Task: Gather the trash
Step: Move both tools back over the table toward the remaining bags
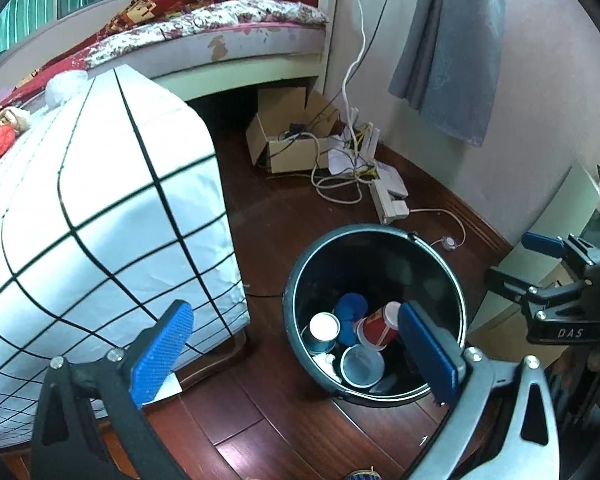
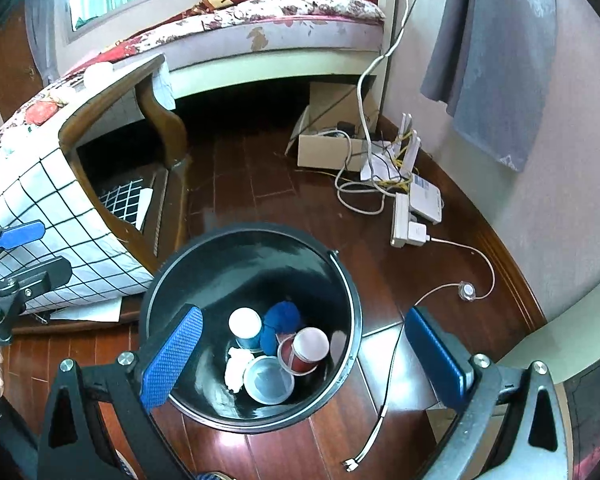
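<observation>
Both jaws spread wide, nothing betw. the pads: my right gripper (image 2: 304,356) hangs over the black bin (image 2: 342,280), my left gripper (image 1: 296,354) just beside it, its right pad overlapping the bin's rim.

Trash is in the bin bottom: red paper cup (image 2: 306,350) on its side at centre, white-topped cup (image 2: 245,326) at 10 o'clock from it, blue wad (image 2: 280,320) at 11, clear plastic cup (image 2: 268,378) at 7, crumpled white tissue (image 2: 236,370) at 9.

Bin stands on dark red wood floor (image 2: 280,456). At its 9 o'clock, a table w/ white grid cloth (image 2: 60,216). At 1–2 o'clock, a power strip (image 2: 406,220) and tangled cables. At 12, a cardboard box (image 2: 328,152) under the bed (image 2: 280,20). Grey cloth (image 2: 496,60) hangs on the wall at 2 o'clock.
</observation>
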A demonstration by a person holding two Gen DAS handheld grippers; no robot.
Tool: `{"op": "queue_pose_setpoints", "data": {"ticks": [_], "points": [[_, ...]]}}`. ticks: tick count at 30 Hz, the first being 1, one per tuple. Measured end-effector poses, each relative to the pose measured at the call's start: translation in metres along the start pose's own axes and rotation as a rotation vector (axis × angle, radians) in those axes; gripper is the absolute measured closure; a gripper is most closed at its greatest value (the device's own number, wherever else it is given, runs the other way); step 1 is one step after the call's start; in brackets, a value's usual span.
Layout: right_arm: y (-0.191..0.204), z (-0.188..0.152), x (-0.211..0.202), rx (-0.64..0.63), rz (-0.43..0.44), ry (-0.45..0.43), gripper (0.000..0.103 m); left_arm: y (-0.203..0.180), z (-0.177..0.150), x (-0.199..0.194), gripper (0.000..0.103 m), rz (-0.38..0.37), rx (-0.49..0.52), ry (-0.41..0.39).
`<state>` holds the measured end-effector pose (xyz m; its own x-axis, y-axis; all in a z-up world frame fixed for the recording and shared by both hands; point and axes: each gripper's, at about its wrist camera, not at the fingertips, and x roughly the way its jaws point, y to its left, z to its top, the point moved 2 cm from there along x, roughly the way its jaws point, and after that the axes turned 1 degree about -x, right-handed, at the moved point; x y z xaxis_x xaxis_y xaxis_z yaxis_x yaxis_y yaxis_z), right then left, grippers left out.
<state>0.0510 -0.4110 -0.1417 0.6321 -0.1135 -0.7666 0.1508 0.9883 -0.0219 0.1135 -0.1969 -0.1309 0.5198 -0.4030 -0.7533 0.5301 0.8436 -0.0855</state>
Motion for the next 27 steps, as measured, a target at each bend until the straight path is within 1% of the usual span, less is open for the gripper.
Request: {"op": "queue_pose_setpoints", "data": {"ticks": [7, 10, 21, 27], "points": [[0.014, 0.011, -0.020, -0.028, 0.014, -0.046, 0.001, 0.007, 0.003, -0.020, 0.001, 0.008, -0.003, -0.039], [0.022, 0.016, -0.026, -0.040, 0.022, -0.064, 0.001, 0.011, 0.005, -0.027, 0.001, 0.023, 0.009, -0.053], [0.052, 0.039, -0.043, -0.083, 0.053, -0.111, 0.001, 0.041, 0.014, -0.060, 0.001, 0.070, -0.054, -0.122], [0.077, 0.058, -0.052, -0.113, 0.081, -0.149, 0.001, 0.061, 0.015, -0.079, 0.001, 0.121, -0.085, -0.163]]}}
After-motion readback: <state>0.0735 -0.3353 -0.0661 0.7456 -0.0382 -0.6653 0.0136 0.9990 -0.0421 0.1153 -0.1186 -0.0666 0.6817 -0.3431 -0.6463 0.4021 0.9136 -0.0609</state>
